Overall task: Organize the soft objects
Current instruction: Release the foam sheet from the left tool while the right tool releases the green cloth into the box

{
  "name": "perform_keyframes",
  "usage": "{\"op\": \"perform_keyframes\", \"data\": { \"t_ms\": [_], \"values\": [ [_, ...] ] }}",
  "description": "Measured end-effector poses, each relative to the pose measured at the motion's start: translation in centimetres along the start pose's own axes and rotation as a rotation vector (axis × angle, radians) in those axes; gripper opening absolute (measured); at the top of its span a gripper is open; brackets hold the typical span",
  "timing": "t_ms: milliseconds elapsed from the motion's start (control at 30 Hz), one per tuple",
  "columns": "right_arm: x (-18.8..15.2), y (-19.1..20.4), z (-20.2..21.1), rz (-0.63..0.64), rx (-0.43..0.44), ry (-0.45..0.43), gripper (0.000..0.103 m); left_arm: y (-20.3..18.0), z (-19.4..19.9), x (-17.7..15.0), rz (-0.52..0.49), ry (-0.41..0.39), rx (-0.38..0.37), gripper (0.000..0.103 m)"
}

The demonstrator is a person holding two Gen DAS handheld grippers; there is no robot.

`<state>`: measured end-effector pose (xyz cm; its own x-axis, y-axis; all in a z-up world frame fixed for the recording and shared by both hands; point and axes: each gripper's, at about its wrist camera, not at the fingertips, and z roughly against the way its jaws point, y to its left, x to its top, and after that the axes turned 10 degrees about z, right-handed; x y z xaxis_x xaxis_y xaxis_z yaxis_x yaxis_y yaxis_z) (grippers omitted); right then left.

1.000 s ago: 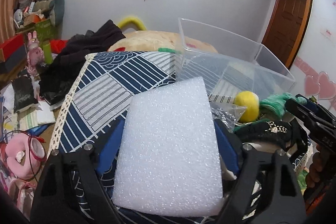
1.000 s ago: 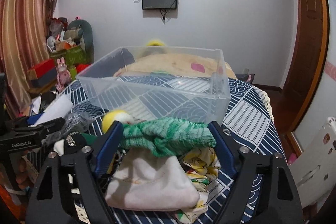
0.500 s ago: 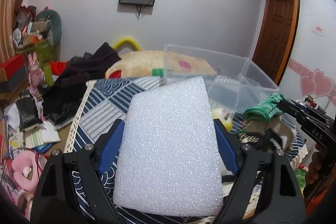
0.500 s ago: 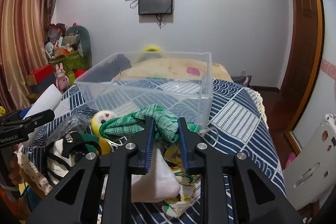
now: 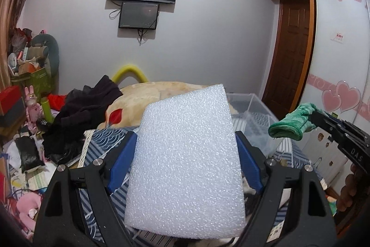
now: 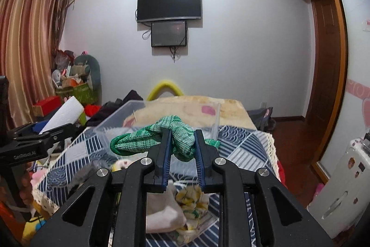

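Observation:
My left gripper [image 5: 185, 154] is shut on a white foam sheet [image 5: 187, 163] and holds it raised above the bed; the sheet hides what lies below. It also shows in the right wrist view [image 6: 61, 117]. My right gripper [image 6: 182, 138] is shut on a green knitted sock [image 6: 148, 142], lifted above the bed; it shows in the left wrist view [image 5: 291, 124] too. A clear plastic bin [image 6: 115, 118] stands on the blue patterned bedspread [image 6: 240, 149] beyond both grippers. A white cloth [image 6: 161, 210] and a yellow-patterned cloth [image 6: 192, 205] lie under the right gripper.
Black clothes [image 5: 85, 112] lie piled at the bed's left edge. A beige blanket [image 6: 203, 108] covers the far end. Clutter and toys [image 5: 25, 200] fill the floor on the left. A wooden door [image 5: 291, 57] and a wardrobe [image 5: 335, 61] stand on the right.
Both grippers have risen. The right gripper closed on the green sock and lifted it off the pile. The foam sheet stays held in the left gripper.

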<state>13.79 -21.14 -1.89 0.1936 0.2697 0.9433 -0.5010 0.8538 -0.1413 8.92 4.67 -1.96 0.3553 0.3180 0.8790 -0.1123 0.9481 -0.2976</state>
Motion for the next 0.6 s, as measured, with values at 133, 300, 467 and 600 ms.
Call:
{"op": "perform_keyframes", "data": {
  "t_ms": [133,300,467,600],
  "values": [
    [0.8,-0.1,-0.7,0.0,-0.02,-0.015,0.017,-0.9,-1.3,1.5,-0.009,0.003,-0.009,0.083],
    [1.5,-0.4,-2.4,-0.007,-0.019,-0.01,0.017,-1.5,-3.7,3.2,-0.01,0.03,-0.012,0.083],
    [1.8,-0.2,-4.2,0.002,-0.008,0.01,0.017,-2.1,-6.9,4.2,-0.02,0.085,-0.003,0.083],
    [1.8,-0.1,-5.9,0.006,0.008,0.043,0.017,-2.4,-10.0,4.2,-0.037,0.144,0.02,0.083]
  ]
}}
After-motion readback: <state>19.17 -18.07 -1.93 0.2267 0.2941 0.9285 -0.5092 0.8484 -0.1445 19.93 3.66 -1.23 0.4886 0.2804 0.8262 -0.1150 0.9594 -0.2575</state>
